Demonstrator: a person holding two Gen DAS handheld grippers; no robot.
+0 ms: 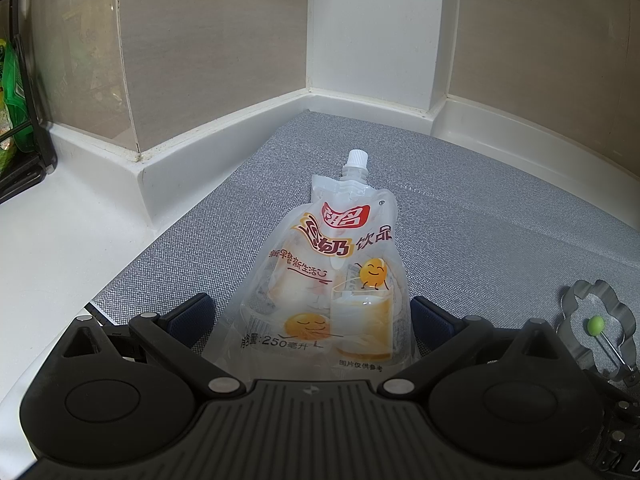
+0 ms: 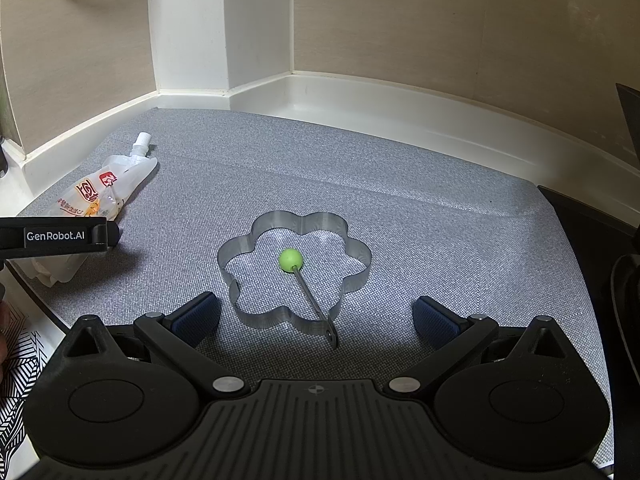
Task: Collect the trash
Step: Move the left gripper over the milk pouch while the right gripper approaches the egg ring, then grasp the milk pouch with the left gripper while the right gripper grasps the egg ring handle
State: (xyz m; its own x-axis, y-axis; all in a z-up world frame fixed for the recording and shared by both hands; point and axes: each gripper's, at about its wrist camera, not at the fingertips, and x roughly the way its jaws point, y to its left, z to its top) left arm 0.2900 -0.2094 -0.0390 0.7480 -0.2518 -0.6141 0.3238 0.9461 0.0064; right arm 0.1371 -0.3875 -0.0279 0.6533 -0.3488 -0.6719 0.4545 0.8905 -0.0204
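Left gripper (image 1: 310, 312), jaws spread, straddled the drink pouch (image 1: 332, 276), apparently not touching, spout pointing away; right gripper (image 2: 316, 314) spread, farther off.

Each gripper, the left gripper (image 1: 310, 312) and the right gripper (image 2: 316, 314), has a black ribbed plastic body, 2 round black discs, silver rivets and 2 fingers (image 2: 196, 316) with dark blue textured pads. One side carries the white marking "GenRobot.AI".

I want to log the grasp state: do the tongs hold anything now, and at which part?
Nothing is held. The left tongs stand open around the drink pouch's lower part; the right tongs are open.
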